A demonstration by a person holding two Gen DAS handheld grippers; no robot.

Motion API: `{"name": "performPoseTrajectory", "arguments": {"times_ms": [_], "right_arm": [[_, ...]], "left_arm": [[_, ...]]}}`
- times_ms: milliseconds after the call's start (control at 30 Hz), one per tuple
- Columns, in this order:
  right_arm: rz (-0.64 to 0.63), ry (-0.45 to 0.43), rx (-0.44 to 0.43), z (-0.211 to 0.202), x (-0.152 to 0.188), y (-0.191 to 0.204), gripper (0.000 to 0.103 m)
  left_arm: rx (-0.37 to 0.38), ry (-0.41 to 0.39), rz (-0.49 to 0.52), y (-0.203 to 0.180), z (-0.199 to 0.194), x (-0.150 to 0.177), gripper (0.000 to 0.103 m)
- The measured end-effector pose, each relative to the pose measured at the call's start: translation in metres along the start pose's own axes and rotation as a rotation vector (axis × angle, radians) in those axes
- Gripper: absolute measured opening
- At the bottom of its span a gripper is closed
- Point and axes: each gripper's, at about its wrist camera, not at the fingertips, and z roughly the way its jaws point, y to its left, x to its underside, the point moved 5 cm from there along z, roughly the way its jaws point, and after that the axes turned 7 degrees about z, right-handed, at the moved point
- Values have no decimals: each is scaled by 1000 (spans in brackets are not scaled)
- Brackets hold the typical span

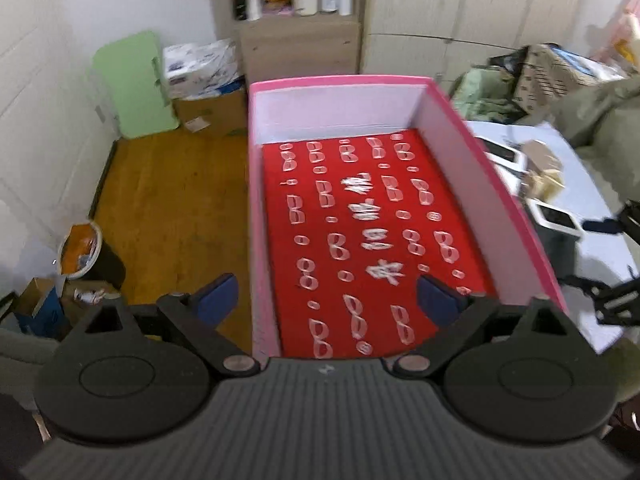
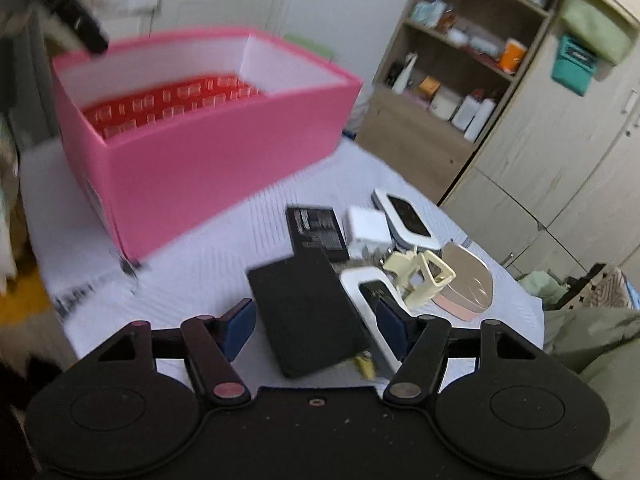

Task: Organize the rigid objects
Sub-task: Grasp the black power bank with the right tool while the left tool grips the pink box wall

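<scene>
My left gripper [image 1: 326, 296] is hanging over the near end of the pink box [image 1: 500, 184] with its jaws spread wide and nothing between them. All I see under it is the red patterned liner [image 1: 360, 240] on the box floor, no items lying on it.

The box sits toward the left edge of the white table [image 2: 192, 272]. The loose stuff is piled nearer the right edge: a black slab [image 2: 308, 312], a black labelled pack [image 2: 316, 232], a white cube [image 2: 368, 230], two white-framed devices with dark screens [image 2: 408, 220] [image 2: 370, 296], a cream clip [image 2: 424, 280] and a beige-pink case [image 2: 470, 284], all touching or overlapping.

My right gripper [image 2: 316, 326] is down over that pile, jaws roughly two-thirds open. The slab and the nearer white device sit between the blue pads [image 2: 240, 328], but neither pad is pressing on anything, so no grip. The view's a bit blurry.

Shelves [image 2: 460, 72] with bottles stand behind the table.
</scene>
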Motion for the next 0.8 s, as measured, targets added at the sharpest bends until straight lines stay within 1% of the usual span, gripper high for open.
{"name": "performPoseTrajectory", "arguments": {"times_ms": [100,133,167,233,300,333,400,433,500,533,567,600,633,767,800], "right_arm": [[-67,40,-47,11,0,-3,70],[-86,46,-59,14,0,-3,70],[-107,46,-70,18,-1,-2,71],[-139,45,-104,23,-1,0,71],[-159,43,-114,31,-1,1,71],[-162,37,-120,34,-1,1,71],[-156,14,-127,38,-2,1,73],[-137,6,-132,40,-3,-1,73],[-93,-10,-141,41,-5,-4,67],[-75,-16,-141,41,-5,-6,67],[-53,-25,-142,41,-5,-9,67],[-29,-35,-148,41,-5,-11,67],[2,-51,-162,40,-5,-14,67],[141,-125,-240,34,-4,-30,67],[168,-139,-254,32,-4,-33,67]], "left_arm": [[-40,19,-37,12,18,-4,85],[-48,31,-52,16,24,-5,80],[-57,44,-71,20,31,-6,74],[-82,68,-86,24,42,-7,69],[-100,94,-95,25,54,-5,63],[-103,103,-98,25,59,-5,58],[-122,126,-113,22,70,-4,56],[-129,129,-114,20,73,-3,54],[-135,139,-113,14,78,-4,49],[-138,143,-118,11,80,-4,44],[-150,147,-123,9,79,-4,44],[-174,149,-124,8,81,-5,43],[-191,151,-123,8,80,-5,40],[-275,158,-136,12,80,-4,23],[-287,157,-143,13,79,-3,21]]}}
